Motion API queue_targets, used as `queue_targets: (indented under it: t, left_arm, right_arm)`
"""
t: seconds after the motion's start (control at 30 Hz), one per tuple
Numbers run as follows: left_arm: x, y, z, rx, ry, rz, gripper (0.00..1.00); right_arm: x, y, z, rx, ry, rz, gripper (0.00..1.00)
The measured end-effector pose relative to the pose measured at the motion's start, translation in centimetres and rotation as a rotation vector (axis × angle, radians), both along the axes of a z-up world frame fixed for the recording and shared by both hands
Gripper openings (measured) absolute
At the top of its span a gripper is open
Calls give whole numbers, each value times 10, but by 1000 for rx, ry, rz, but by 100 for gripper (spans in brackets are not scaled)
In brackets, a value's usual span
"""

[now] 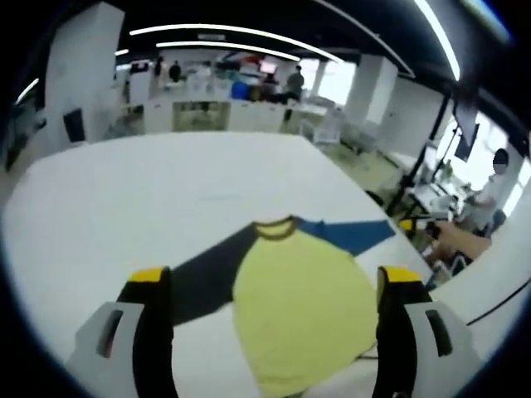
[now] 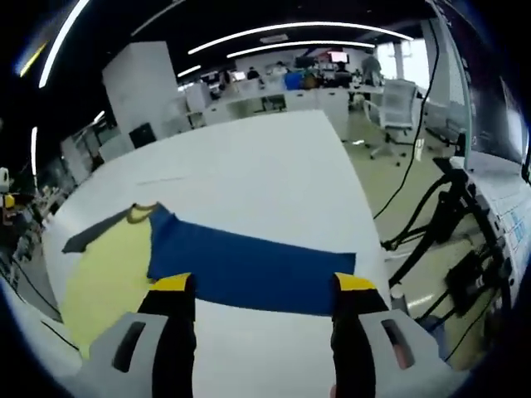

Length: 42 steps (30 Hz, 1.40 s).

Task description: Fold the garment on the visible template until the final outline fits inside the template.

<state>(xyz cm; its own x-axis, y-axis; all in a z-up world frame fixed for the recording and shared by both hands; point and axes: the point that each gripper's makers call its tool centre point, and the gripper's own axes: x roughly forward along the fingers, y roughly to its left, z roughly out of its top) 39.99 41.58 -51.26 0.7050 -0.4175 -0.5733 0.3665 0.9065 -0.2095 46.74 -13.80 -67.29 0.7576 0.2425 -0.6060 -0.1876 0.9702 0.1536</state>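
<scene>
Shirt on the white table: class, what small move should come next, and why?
Probably lower the right gripper onto the blue sleeve and pinch it. The shirt lies flat, both sleeves spread; both grippers stand open and empty, right one just short of that sleeve.

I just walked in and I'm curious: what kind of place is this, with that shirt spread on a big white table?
Probably an open-plan office or lab. Desks with monitors line the far side, an office chair stands on the floor, and long strip lights run across a dark ceiling above the table holding the shirt.

Bare white table (image 1: 166, 207) lies open around the flat shirt (image 1: 299, 298); nothing stands on it.
</scene>
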Motion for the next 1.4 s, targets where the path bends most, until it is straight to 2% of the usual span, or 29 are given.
queue_targets:
  t: [0.2, 0.53, 0.77, 1.2, 1.4]
  left_arm:
    - [1, -7, -5, 3, 17, -7, 99]
    - [3, -15, -16, -2, 50, -12, 99]
    - [3, -16, -19, 4, 66, -4, 98]
    - [4, -16, -20, 18, 80, 0, 98]
    - [4, -18, -21, 20, 88, -3, 98]
  right_arm:
    - [11, -14, -16, -2, 16, -35, 60]
    - [31, -41, -36, -63, 24, -121, 48]
    - [37, -50, -53, -94, 60, -146, 43]
    - [47, -70, -66, -165, 71, -193, 28]
    - [48, -78, -74, -195, 94, -211, 23]
